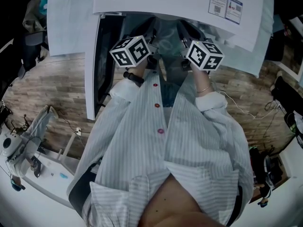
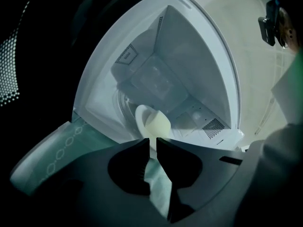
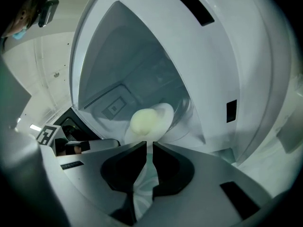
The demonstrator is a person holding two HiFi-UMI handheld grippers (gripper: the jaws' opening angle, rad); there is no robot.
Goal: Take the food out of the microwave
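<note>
A white plate (image 2: 141, 119) carrying a pale yellow bun (image 2: 157, 124) is inside the white microwave (image 1: 180, 4). My left gripper (image 2: 151, 143) has its jaws closed to a thin slit on the plate's rim. From the other side, the same plate (image 3: 165, 115) and bun (image 3: 144, 121) sit right at the tips of my right gripper (image 3: 148, 145), which is shut on the rim too. In the head view only the two marker cubes (image 1: 131, 51) (image 1: 204, 55) show at the cavity mouth. The fingertips and the plate are hidden there.
The microwave door (image 1: 94, 65) hangs open to the left. The cavity walls (image 3: 118, 56) lie close around both grippers. A striped shirt (image 1: 161, 141) fills the lower middle. A white bench with tools (image 1: 28, 160) stands lower left, and cables (image 1: 246, 110) run over the wooden floor at right.
</note>
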